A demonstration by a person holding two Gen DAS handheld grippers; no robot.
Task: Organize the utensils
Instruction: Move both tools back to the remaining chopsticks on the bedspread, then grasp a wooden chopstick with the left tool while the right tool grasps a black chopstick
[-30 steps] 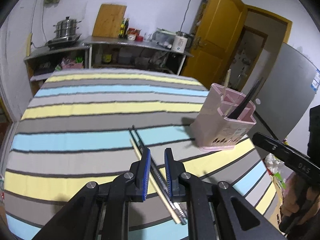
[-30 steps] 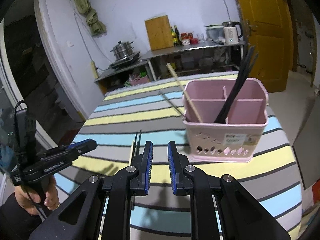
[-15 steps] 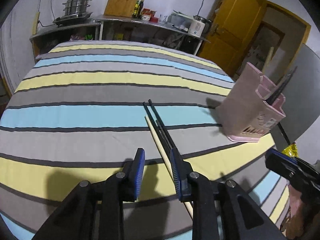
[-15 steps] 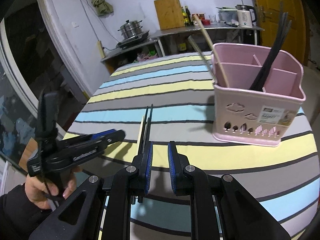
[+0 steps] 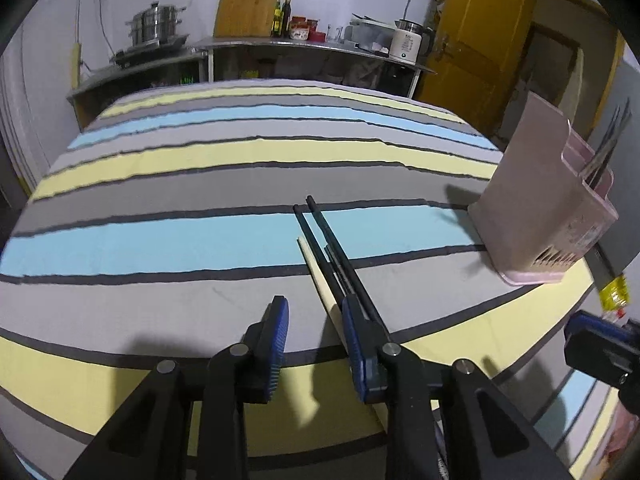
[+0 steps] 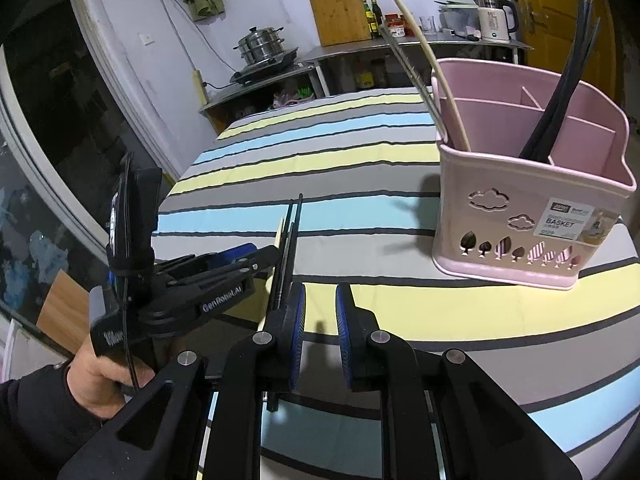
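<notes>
Black and wooden chopsticks (image 5: 332, 264) are lying loose on my striped counter (image 5: 200, 240), left of the pink basket (image 6: 532, 208).
I'm opening the left claw (image 5: 314, 344) to straddle them, nothing gripped yet; the right claw (image 6: 320, 332) is hanging slightly apart, empty, leaving room.

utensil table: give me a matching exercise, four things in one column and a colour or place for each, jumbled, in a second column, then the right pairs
Things:
1. basket
2. loose chopsticks
3. left gripper
4. steamer pot

Descriptions:
A. silver, on the far counter
B. pink, standing on the striped tablecloth
C. lying flat on the cloth, black ones beside a pale one
D. jaws opening, low over the cloth, nothing gripped

Pairs: 1-B, 2-C, 3-D, 4-A
</notes>
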